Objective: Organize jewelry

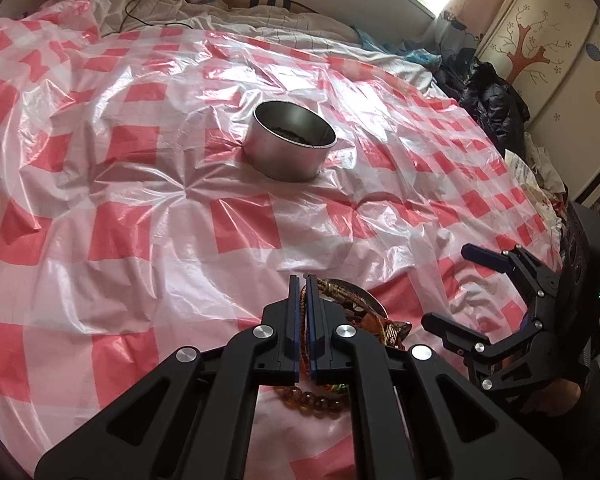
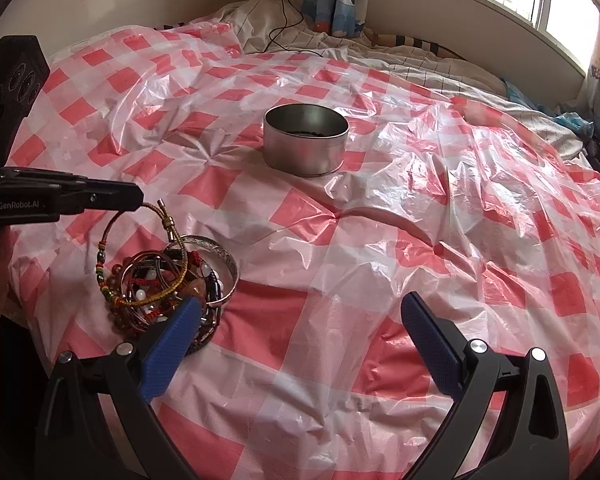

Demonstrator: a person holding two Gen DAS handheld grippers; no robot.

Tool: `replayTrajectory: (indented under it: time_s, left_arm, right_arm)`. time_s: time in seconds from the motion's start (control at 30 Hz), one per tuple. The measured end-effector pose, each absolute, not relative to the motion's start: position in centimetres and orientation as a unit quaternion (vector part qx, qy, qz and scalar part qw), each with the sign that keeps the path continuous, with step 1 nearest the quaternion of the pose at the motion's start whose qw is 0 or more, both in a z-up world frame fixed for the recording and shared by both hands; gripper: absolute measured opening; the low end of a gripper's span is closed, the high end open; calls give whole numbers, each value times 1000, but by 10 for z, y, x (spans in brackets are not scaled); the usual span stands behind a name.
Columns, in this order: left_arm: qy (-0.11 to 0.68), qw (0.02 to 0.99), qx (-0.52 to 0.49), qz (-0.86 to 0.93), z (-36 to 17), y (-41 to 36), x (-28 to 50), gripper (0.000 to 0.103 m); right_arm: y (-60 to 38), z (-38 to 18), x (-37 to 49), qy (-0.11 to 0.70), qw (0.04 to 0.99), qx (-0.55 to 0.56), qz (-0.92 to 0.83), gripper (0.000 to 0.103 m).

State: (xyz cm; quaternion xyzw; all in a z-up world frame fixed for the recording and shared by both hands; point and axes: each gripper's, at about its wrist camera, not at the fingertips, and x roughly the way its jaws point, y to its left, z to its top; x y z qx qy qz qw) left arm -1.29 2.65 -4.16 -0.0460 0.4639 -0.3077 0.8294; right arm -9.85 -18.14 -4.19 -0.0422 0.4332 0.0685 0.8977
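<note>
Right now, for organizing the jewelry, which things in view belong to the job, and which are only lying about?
Part of the job:
- bracelet pile
- gold cord bracelet, pinched by the left gripper
- metal tin
- right gripper, open

Lying about:
- checked plastic sheet
- black cable
- dark jacket

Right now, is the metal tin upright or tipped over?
Upright. The metal tin stands on its base on the checked plastic sheet, open mouth up, no lid on it. Something dark lies inside.
</note>
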Motion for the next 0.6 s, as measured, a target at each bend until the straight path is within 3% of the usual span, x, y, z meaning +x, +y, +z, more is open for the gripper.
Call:
replayTrajectory:
  time_s: [0.17, 0.5, 0.53, 0.6]
  left_arm:
    - [442, 856, -62, -259, -33, 46, -4, 3]
    - [472, 856, -19, -213, -56, 44, 7, 3]
    - [473, 855, -20, -211, -57, 44, 7, 3]
    - [474, 856, -21, -208, -57, 45, 8, 3]
  right_arm:
    - [-167, -40, -100, 427, 895, -34, 124, 96]
    - [-158, -52, -92, 439, 881, 2, 177, 95]
    - [-158, -53, -91, 441, 880, 3, 178, 94]
    - [-158, -57, -88, 451, 874, 10, 182, 78]
